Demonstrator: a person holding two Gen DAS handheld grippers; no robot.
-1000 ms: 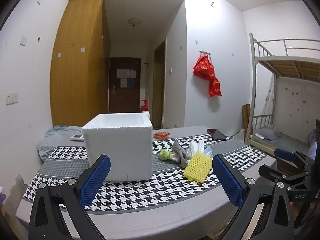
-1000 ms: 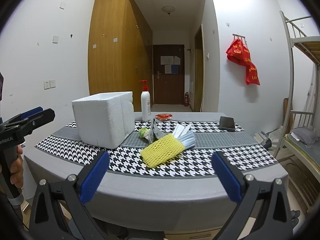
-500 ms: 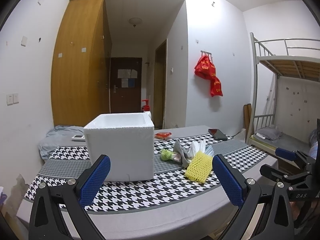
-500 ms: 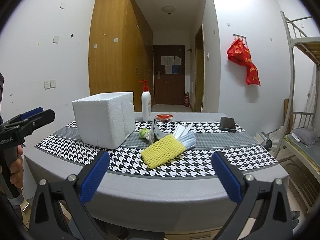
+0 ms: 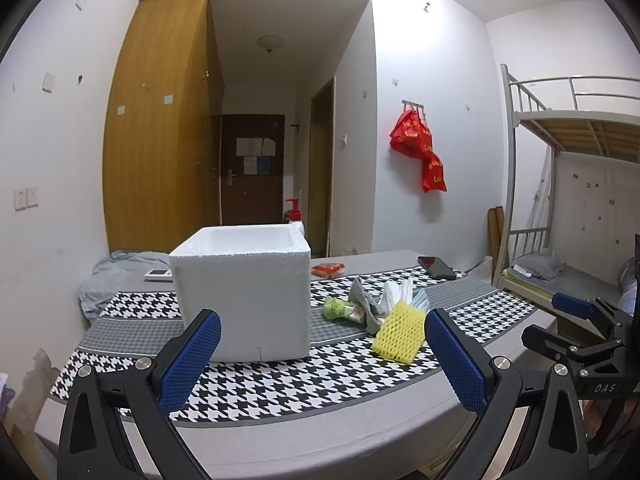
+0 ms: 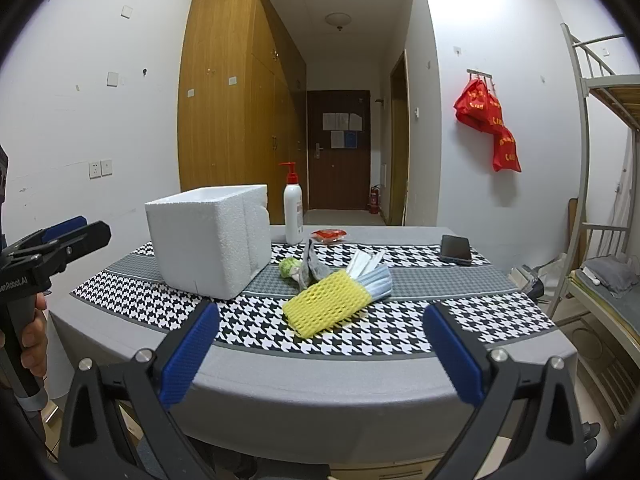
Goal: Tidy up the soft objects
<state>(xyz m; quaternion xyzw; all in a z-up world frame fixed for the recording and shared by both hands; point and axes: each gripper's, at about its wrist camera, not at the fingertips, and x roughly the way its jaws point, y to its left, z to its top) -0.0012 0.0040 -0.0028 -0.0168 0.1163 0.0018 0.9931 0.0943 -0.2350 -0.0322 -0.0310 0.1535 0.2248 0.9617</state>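
Note:
A white foam box [image 5: 244, 292] [image 6: 208, 238] stands open-topped on the houndstooth table runner. To its right lies a small heap: a yellow foam net sleeve [image 5: 400, 338] [image 6: 326, 304], a pale blue face mask [image 6: 374, 280], white strips [image 5: 396, 294], a grey sock [image 5: 362, 304] [image 6: 312, 266] and a green wrapped item [image 5: 334, 307] [image 6: 289, 267]. My left gripper [image 5: 320, 364] is open, held before the table's near edge, facing the box. My right gripper [image 6: 320, 354] is open too, short of the table and pointing at the yellow sleeve.
A pump bottle [image 6: 293, 212] stands behind the box. A red packet [image 6: 329, 234] and a dark phone [image 6: 455, 248] lie at the table's far side. Grey cloth [image 5: 116, 276] sits at the far left. A bunk bed [image 5: 568, 200] is on the right.
The left wrist view has shifted slightly, so the box and heap sit a little further right. The right gripper has stayed still, and both remain open.

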